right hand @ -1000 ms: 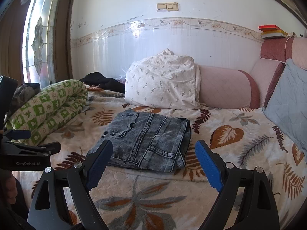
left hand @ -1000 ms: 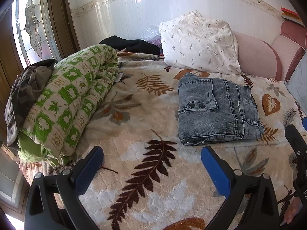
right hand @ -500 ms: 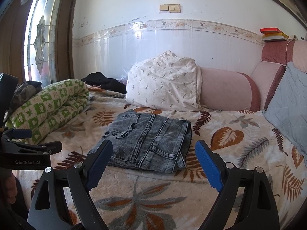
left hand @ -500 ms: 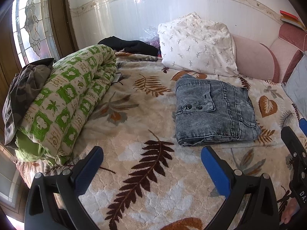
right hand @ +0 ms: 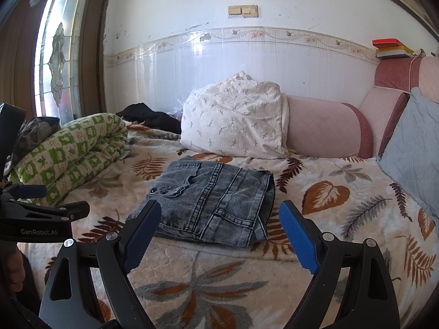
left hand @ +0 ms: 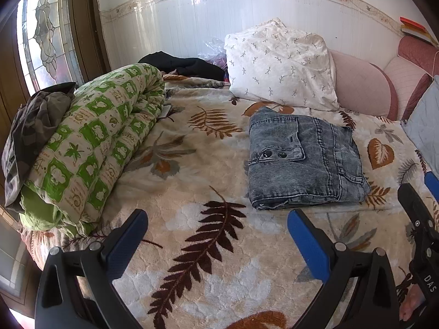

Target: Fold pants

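The pants (left hand: 303, 161), grey-blue washed denim, lie folded into a compact rectangle near the middle of the bed, flat on the leaf-print blanket (left hand: 192, 181). Two dark buttons show on the upper layer. My left tongs (left hand: 216, 235) hang short of the pants with jaws wide apart, gripping nothing. My right tongs (right hand: 219, 224) sit likewise apart and empty, the folded denim framed between the blue pads (right hand: 297, 237).

Behind the pants a white sprig-print pillow (left hand: 279, 63) leans against a pink bolster (left hand: 362, 87). A grey-blue cushion (right hand: 414, 148) stands at the right edge. On the left a rolled green-and-cream quilt (left hand: 93, 142) runs along the bed, with camouflage clothing (left hand: 30, 120) on its near end and a black garment (left hand: 183, 64) beyond it.

The wall (right hand: 247, 63) is white-tiled with a floral border; a double switch (right hand: 242, 11) sits above. A stained-glass window (right hand: 57, 54) stands left. Books (right hand: 391, 48) rest on the headboard.

Legible marking: "GenRobot.AI" on the left tongs' body, seen from the right wrist.
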A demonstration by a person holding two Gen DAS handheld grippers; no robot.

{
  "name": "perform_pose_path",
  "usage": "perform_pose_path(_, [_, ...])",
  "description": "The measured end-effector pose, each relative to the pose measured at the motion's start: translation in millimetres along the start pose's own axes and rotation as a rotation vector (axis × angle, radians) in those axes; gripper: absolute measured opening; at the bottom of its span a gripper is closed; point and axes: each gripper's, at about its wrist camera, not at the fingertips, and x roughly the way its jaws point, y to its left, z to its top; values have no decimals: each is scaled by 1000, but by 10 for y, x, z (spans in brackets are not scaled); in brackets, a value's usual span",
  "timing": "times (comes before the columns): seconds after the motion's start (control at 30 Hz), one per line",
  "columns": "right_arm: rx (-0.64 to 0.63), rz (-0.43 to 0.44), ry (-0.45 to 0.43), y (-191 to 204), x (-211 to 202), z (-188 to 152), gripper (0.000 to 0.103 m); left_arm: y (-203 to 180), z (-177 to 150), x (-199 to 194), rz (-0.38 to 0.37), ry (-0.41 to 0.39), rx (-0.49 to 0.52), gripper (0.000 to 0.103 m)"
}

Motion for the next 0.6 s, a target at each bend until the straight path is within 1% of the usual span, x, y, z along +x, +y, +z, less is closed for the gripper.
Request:
perform_pose_path(0.4, [3, -1, 0, 25, -2, -2, 88, -20, 15, -33, -24, -1, -3, 103])
perform_pose_path(0.6, [2, 0, 1, 9, 0, 0, 88, -14, 20, -29, -23, -1, -5, 103])
